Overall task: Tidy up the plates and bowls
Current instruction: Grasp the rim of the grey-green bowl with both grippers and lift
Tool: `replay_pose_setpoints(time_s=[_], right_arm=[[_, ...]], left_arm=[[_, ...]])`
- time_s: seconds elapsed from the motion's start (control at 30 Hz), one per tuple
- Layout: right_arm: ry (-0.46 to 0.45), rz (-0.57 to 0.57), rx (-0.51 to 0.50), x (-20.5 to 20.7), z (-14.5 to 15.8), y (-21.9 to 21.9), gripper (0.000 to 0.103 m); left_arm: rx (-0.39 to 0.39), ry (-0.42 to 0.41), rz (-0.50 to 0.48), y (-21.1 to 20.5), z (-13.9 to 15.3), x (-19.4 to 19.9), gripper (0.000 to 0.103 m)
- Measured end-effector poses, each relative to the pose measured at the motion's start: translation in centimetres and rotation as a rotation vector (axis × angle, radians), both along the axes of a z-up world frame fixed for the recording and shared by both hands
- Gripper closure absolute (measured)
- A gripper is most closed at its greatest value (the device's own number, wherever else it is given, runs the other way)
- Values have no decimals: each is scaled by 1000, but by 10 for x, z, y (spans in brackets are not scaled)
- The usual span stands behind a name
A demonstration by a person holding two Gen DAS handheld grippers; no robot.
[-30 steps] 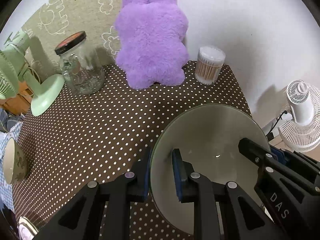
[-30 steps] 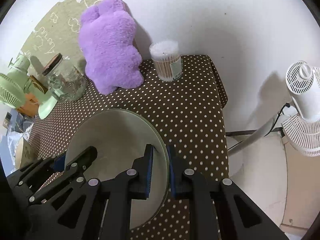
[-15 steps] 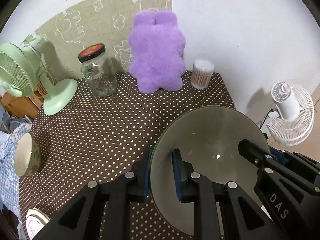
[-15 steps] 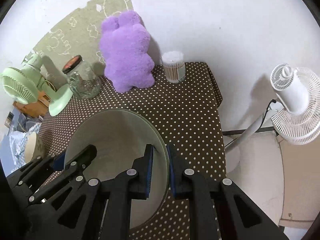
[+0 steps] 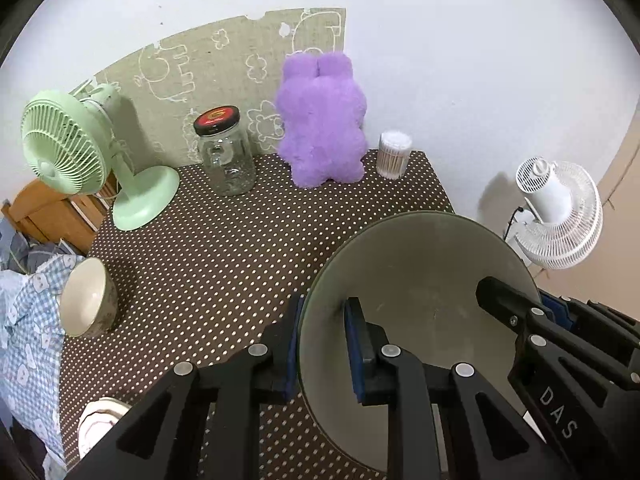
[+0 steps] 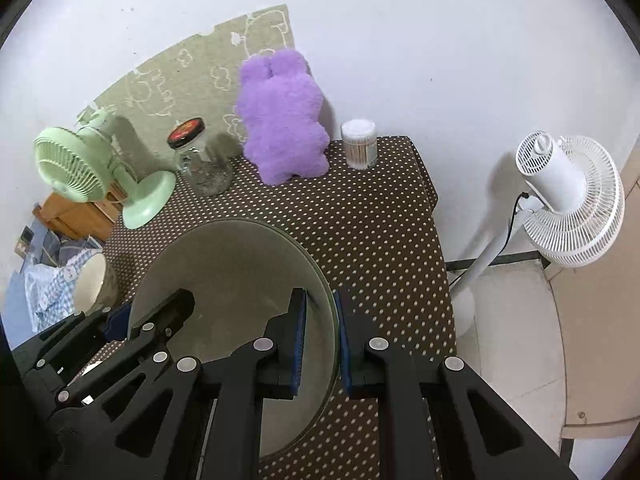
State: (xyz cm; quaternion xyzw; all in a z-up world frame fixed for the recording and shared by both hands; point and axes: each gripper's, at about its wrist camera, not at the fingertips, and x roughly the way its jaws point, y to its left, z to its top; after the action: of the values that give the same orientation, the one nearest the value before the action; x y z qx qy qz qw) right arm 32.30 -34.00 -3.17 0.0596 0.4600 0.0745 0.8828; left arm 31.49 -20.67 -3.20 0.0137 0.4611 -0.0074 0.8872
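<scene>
Both tools have risen and drawn back from the wall since the earlier frames, so that more of the dotted table (image 5: 248, 264), the green fan (image 5: 68, 148) and the small bowl (image 5: 86, 298) now falls within view, while the plate (image 5: 416, 280) keeps its place between them. Left gripper (image 5: 322, 340): jaws pressed nearly together, pinching the plate's left rim, one blue pad under the edge and one on the upper face. Right gripper (image 6: 322, 332): likewise closed on the opposite rim. Plate: a large, shallow, pale disc with a dark edge, carried clear of the tablecloth over the table's right half, well apart from the glass jar (image 5: 226, 152), the purple plush toy (image 5: 324, 120) and the cotton-swab tub (image 5: 394, 154) along the back wall. Being round, it has no long axis of its own; the working axis is the line joining the two pinch points, running left to right. Its concave face points upward and tips toward the cameras, the far rim appearing higher than the near. Handling note, as a judgement: the carry calls for both hands travelling together at equal height, keeping their spacing constant so neither pad slips off the thin rim, and for a level set-down. The small bowl lies tipped on its side near the left edge, beside a checked cloth (image 5: 24, 320).
</scene>
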Motion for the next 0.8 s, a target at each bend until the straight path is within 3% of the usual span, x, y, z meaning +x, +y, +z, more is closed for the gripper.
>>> replay_pose_setpoints(time_s=[0.37, 0.8], right_arm=[[-14, 13, -10, -54, 11, 31, 86], [-5, 16, -35, -116, 3, 68, 86]], left_arm=[[-3, -12, 7, 30, 12, -50, 85], [-22, 13, 2, 64, 5, -106, 85]])
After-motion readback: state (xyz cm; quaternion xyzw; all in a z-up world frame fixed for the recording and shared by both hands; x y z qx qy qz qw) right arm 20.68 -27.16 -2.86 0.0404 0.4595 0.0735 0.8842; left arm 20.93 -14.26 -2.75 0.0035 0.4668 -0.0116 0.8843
